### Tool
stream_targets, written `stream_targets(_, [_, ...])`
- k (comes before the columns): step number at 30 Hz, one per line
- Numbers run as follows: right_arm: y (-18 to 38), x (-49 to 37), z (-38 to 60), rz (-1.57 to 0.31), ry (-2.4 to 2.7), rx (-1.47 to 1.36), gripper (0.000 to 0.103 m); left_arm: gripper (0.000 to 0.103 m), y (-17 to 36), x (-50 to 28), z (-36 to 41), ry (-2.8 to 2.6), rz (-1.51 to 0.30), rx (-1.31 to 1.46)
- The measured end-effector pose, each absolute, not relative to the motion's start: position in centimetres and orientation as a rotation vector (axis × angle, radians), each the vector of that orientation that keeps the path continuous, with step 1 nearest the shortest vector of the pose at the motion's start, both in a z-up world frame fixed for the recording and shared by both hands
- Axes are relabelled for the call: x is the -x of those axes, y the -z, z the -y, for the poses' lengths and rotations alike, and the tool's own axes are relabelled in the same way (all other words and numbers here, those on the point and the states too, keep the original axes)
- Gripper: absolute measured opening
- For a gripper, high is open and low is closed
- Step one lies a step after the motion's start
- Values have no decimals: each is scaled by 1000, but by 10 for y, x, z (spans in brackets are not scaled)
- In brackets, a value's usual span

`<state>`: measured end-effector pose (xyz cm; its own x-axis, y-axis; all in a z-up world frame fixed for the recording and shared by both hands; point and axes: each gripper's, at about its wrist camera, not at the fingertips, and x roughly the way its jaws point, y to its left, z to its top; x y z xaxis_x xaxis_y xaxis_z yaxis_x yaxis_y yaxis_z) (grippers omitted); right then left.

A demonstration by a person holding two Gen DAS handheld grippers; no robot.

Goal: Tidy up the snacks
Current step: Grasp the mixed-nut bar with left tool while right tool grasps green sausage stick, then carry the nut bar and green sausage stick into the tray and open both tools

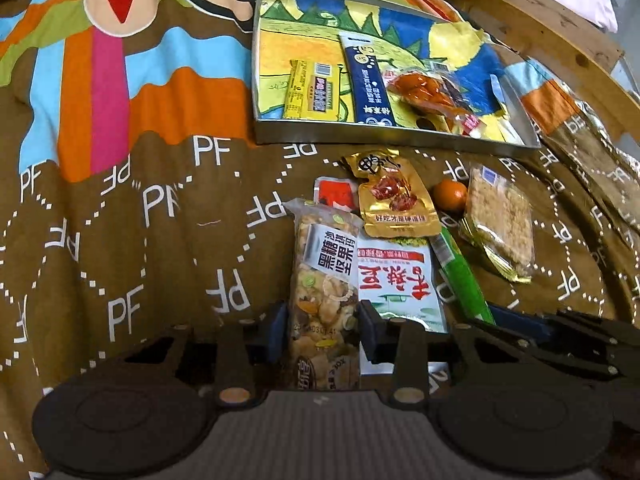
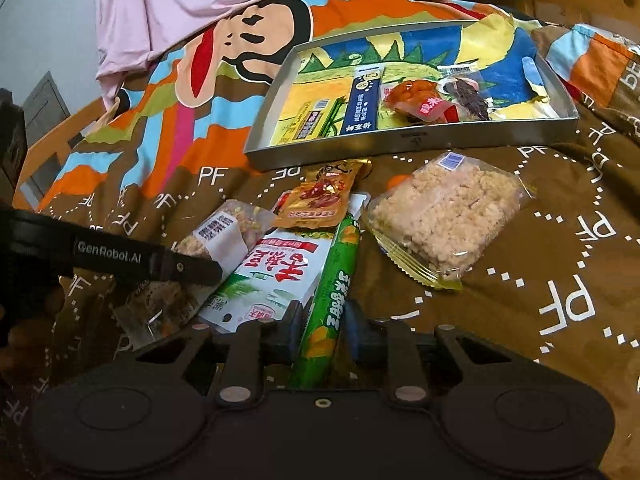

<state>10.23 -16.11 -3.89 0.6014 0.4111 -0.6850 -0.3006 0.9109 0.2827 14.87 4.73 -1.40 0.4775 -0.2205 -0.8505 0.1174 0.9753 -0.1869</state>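
Note:
My left gripper [image 1: 324,330] is shut on a clear nut-brittle bar [image 1: 326,280] with a white label, lying on the brown bedspread. My right gripper [image 2: 322,330] is shut on a green corn sausage stick [image 2: 330,300], which also shows in the left wrist view [image 1: 464,276]. A white and green packet [image 2: 276,280] lies between the two snacks. The metal tray [image 2: 416,138] sits beyond, holding a yellow bar [image 1: 310,90], a navy packet [image 1: 370,80] and an orange-red meat snack [image 1: 430,92].
A gold meat pouch [image 1: 394,200], a red packet [image 1: 334,192], a small orange [image 1: 450,194] and a crumbly rice-crisp pack [image 2: 444,212] lie on the bedspread before the tray. A wooden bed frame [image 1: 552,28] curves at the right. Pink cloth [image 2: 192,4] lies behind.

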Motion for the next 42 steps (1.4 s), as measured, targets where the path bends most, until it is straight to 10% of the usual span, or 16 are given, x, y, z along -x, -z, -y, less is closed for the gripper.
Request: stream_targets(42, [8,-40,185,-594,-280,136,19,41,-8,-105,-11,240,-1019,221])
